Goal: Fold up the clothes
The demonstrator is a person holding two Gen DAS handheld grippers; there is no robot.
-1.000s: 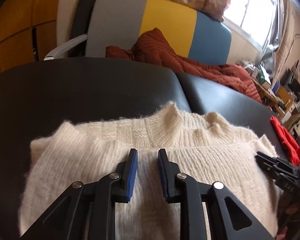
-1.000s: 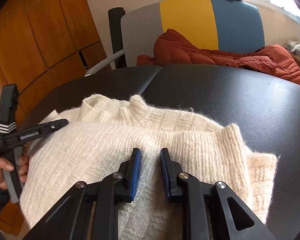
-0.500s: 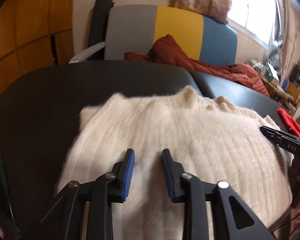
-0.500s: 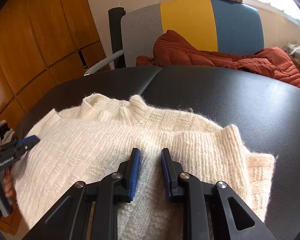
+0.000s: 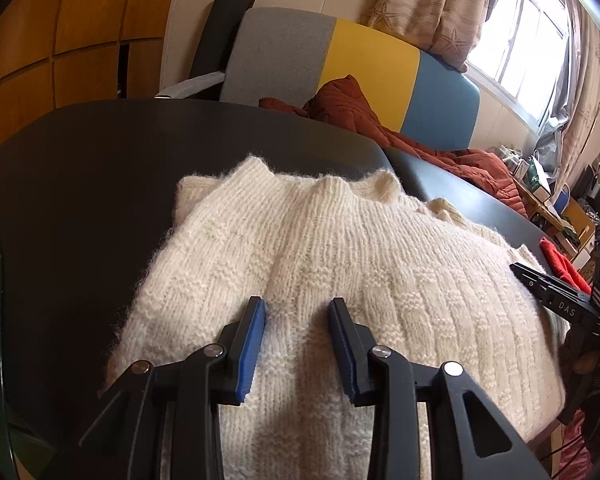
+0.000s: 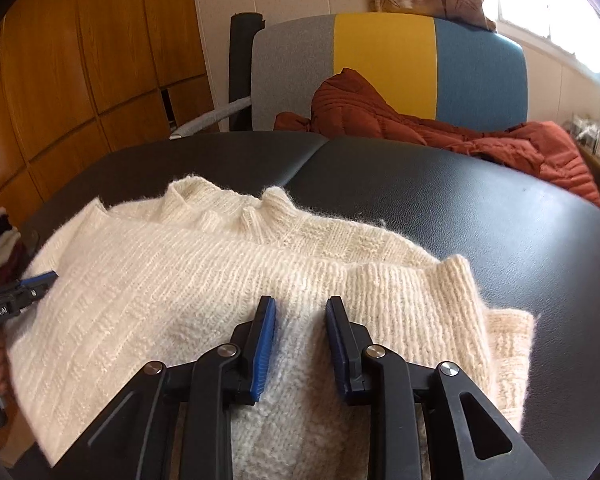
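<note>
A cream knitted sweater [image 5: 340, 240] lies folded on the black padded table [image 5: 80, 160], collar at the far side. My left gripper [image 5: 297, 306] hovers open just over the near left part of the knit, nothing pinched between its blue pads. The right gripper shows at that view's right edge [image 5: 556, 300], beside the sweater's right side. In the right wrist view the sweater [image 6: 180, 272] fills the middle, and my right gripper [image 6: 301, 304] stands open above its near right part, close to a ribbed cuff [image 6: 452, 280]. The left gripper's tip [image 6: 36, 282] peeks in by the sweater's left edge.
A chair with a grey, yellow and blue back [image 6: 384, 60] stands behind the table, with a rust-red quilted jacket [image 6: 364, 108] draped on it. A red cloth [image 5: 562, 262] lies at the table's right end. Wooden cabinets [image 6: 80, 60] line the left wall.
My left gripper has swung left along the sweater and drawn back toward its left edge, and its fingers stand a little wider. The right gripper has hardly moved.
</note>
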